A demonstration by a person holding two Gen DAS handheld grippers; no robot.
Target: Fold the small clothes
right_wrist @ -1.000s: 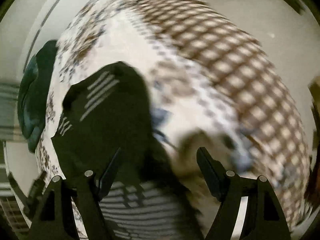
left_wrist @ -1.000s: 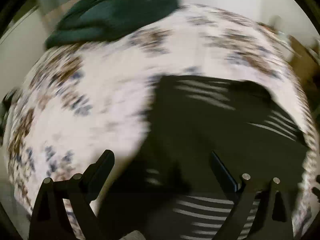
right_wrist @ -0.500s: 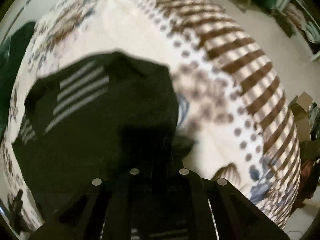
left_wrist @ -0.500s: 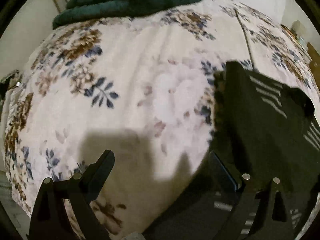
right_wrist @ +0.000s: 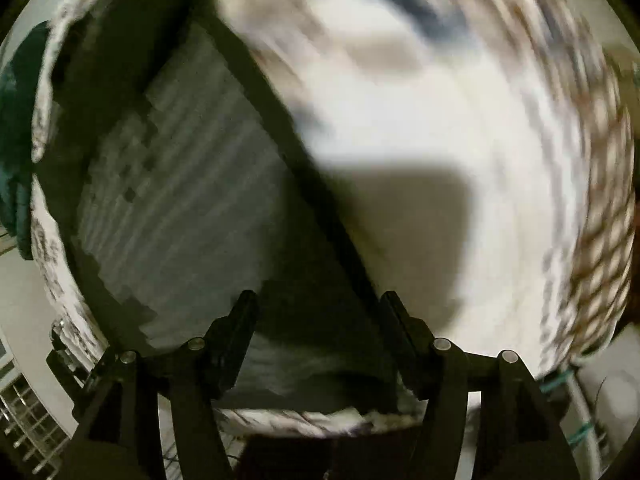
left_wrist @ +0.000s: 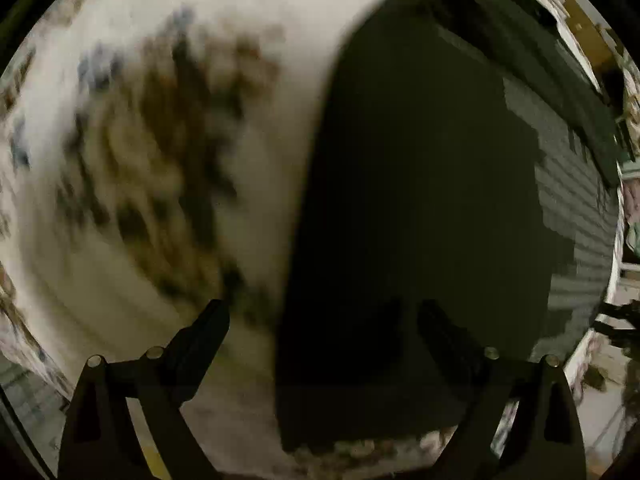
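Observation:
A black garment with thin white stripes [left_wrist: 420, 180] lies flat on a white floral bedspread [left_wrist: 140, 160]; both views are blurred by motion. My left gripper [left_wrist: 320, 320] points down over the garment's left edge. Its jaws stand wide and are closing slightly, with the edge between them and no pad pressing on it. In the right wrist view the same garment [right_wrist: 180, 180] runs from the upper left down to the fingers. My right gripper [right_wrist: 320, 312] hovers over its near corner. These jaws are opening, with cloth below the gap and none pinched.
A dark green cloth [right_wrist: 16, 120] lies at the bed's far left edge. Brown-patterned bedding [right_wrist: 592, 240] curves along the right. A wire rack [right_wrist: 24, 420] and floor show beyond the bed's near edge. Room clutter [left_wrist: 624, 320] sits past the bed's right side.
Both grippers have dropped closer to the bed and garment. The right gripper, shut half a second ago, now stands open. The left has slid over the garment's left edge.

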